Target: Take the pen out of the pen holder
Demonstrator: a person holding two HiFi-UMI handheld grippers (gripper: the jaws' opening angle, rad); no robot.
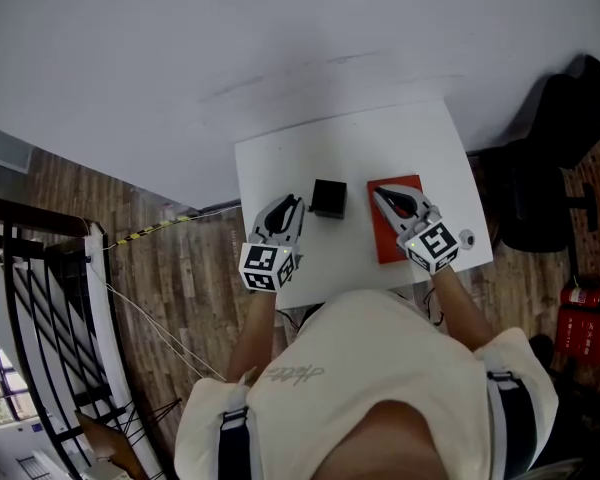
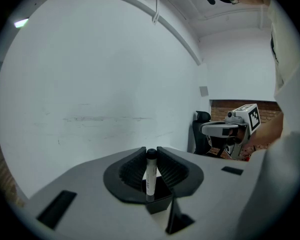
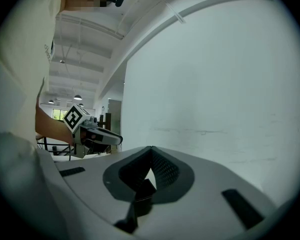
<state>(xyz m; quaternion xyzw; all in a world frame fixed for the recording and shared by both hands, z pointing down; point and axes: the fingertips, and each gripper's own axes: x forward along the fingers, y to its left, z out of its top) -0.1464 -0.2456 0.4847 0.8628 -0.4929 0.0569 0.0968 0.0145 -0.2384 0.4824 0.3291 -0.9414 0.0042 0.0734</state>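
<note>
Here, at the far left of the head view, a black metal railing [image 1: 40,298] stands on the brown wood-plank floor [image 1: 170,268], and the small white rectangular table [image 1: 350,148] sits against a plain white wall. The left gripper [image 1: 292,205] hovers over the table's left part, its marker cube towards the person. Its own view shows the jaws closed narrow on the white-barrelled pen with a black cap [image 2: 150,176]. The pen stands upright between the ribbed pads, cap at the jaw tips, lower end down by the gripper's dark inner block, with only the wall behind it. So the pen is in the left gripper and not in the holder. The black square pen holder [image 1: 328,198] stands on the table just right of that gripper's tips, and the head view does not show what is inside it. Next comes a flat red rectangular mat [image 1: 392,248], with the right gripper [image 1: 382,195] above it. Its view shows the jaw tips meeting, nothing between them. Beyond the table's right edge are a black office chair [image 1: 540,178] and a red box [image 1: 585,328] on the floor.
</note>
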